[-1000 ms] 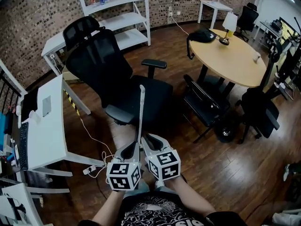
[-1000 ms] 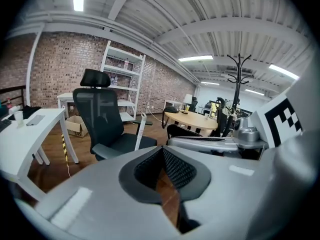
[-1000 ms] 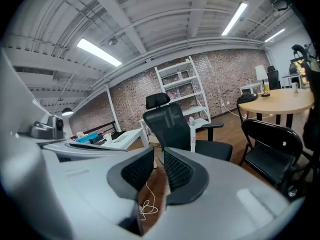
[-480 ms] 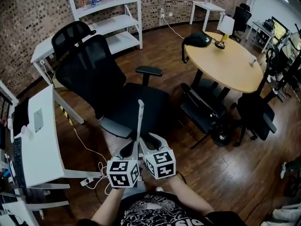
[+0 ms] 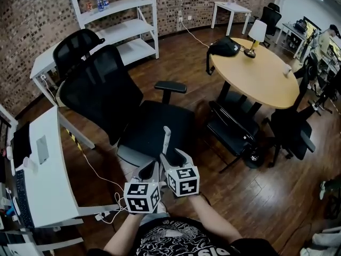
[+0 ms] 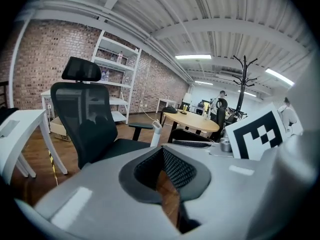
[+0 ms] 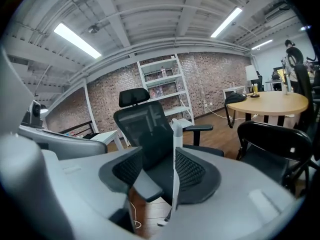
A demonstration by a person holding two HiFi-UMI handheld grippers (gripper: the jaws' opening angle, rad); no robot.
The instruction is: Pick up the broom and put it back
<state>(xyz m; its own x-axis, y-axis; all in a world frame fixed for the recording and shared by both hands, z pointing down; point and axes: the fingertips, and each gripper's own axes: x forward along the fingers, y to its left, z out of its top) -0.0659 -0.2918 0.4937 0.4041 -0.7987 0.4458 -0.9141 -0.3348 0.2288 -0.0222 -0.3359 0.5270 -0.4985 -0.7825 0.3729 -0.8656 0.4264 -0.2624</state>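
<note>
Nearly done (my reading): the broom (image 5: 166,140) stands upright before the office chair (image 5: 101,95), between the right gripper's (image 5: 173,156) opening jaws; left gripper (image 5: 149,168) closed, empty. 1 step left: withdrawing.

Broom handle (image 5: 165,140) upright, just before office chair (image 5: 106,95) seat. Desk (image 5: 48,180) left of chair. Round table (image 5: 261,79) right, lamp (image 5: 258,32) and bag (image 5: 224,47) on it. Shelf unit (image 5: 114,15) behind, against wall (image 5: 32,20).

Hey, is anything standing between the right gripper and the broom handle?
Nothing visible does. The white broom handle already stands between the jaws of the right gripper, which are opening. The office chair is behind it.
</note>
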